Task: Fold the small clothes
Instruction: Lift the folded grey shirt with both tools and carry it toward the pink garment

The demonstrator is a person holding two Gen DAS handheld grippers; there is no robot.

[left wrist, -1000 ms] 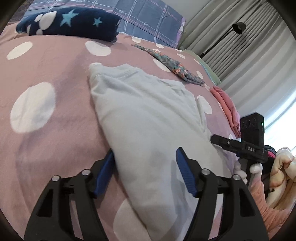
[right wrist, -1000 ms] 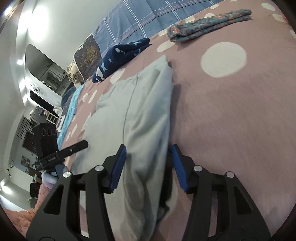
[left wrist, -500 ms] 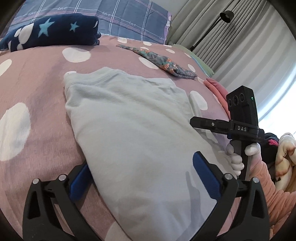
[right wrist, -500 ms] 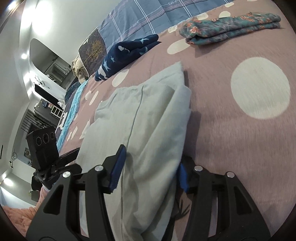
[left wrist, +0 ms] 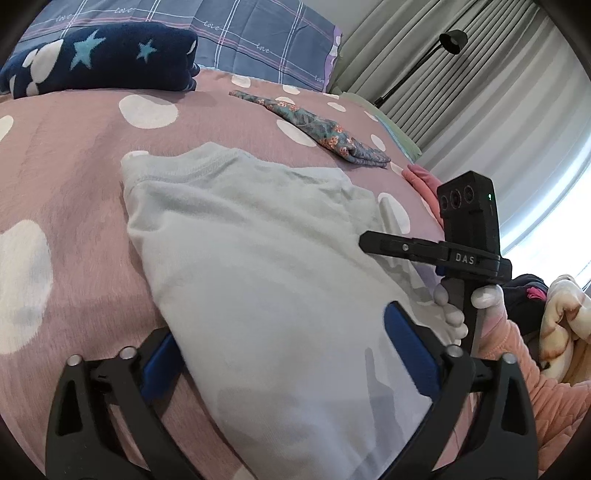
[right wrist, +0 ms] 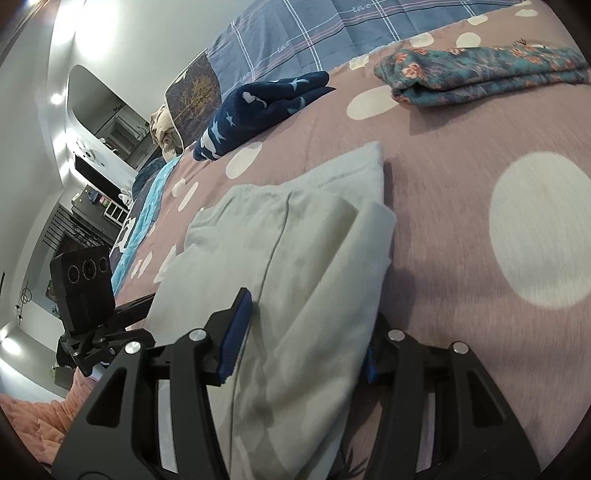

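A pale grey-blue garment (left wrist: 266, 266) lies folded on the pink dotted bedspread (left wrist: 66, 155). My left gripper (left wrist: 284, 354) is open, its blue pads wide apart around the garment's near end. My right gripper (right wrist: 299, 339) is open too, with its jaws on either side of the garment's (right wrist: 295, 251) folded right edge; the cloth lies between them. In the left wrist view the right gripper's body (left wrist: 461, 240) shows at the garment's right side. The left gripper's body (right wrist: 88, 291) shows at the left in the right wrist view.
A folded floral garment (left wrist: 325, 133) lies further back on the bed, also in the right wrist view (right wrist: 480, 77). A navy star-print item (left wrist: 99, 59) lies by the plaid pillow (left wrist: 258, 33). A pink garment (left wrist: 421, 181) lies at the bed's right edge. Curtains and a floor lamp (left wrist: 450, 40) stand beyond.
My left gripper's jaws have opened wider around the garment's near end. Both grippers have pulled back a little along the garment. The right gripper's jaws have opened wider around the folded edge.
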